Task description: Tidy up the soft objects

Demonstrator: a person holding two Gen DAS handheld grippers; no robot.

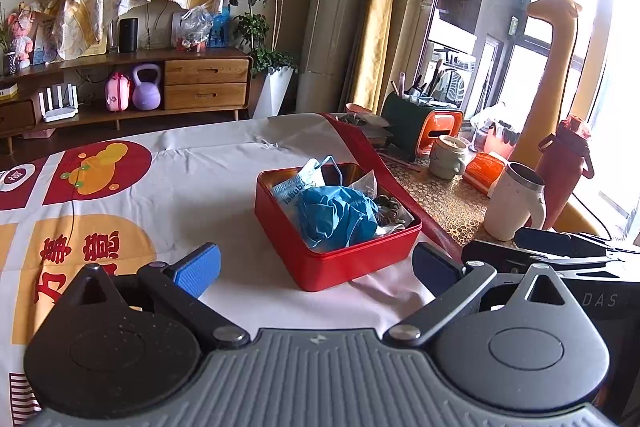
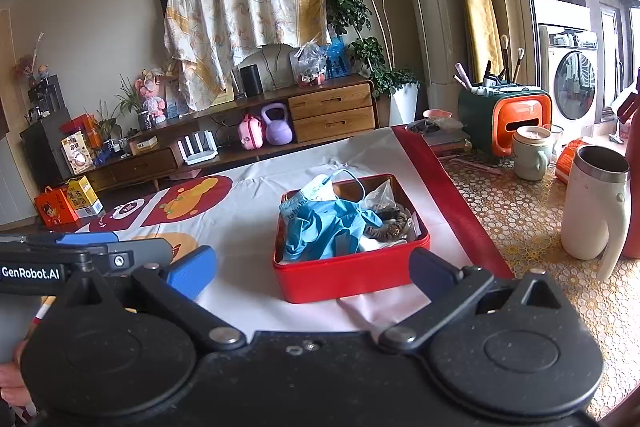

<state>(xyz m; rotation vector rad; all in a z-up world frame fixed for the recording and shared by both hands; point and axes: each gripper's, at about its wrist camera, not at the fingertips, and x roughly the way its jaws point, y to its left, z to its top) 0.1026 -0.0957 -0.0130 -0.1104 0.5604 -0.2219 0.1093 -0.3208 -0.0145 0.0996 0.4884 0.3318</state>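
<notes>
A white tablecloth printed with red and orange shapes (image 1: 224, 187) filled the middle of both views, with a strip of patterned honeycomb table covering (image 2: 520, 219) showing along its right edge. Near the centre of each frame sat a shallow square red tin box (image 1: 340, 263), resting on the cloth and well clear of both tools. Inside it lay the soft things: a crumpled bright blue plastic glove or bag (image 1: 336, 219) heaped at the front, a light blue face mask with ear loops (image 1: 296, 187) propped against the back left wall, and a dark brownish hair scrunchie (image 1: 390, 209) tucked at the right beside a clear wrapper. At the right of the frames stood a tall white insulated mug with a handle (image 2: 596, 207), and farther back a pale green ceramic cup (image 2: 530, 155). The left gripper (image 1: 316, 267) hovered low in the foreground, its blue-padded fingers spread wide with nothing between them. The right gripper (image 2: 312, 269) was likewise spread apart and empty, just short of the box's near wall.
</notes>
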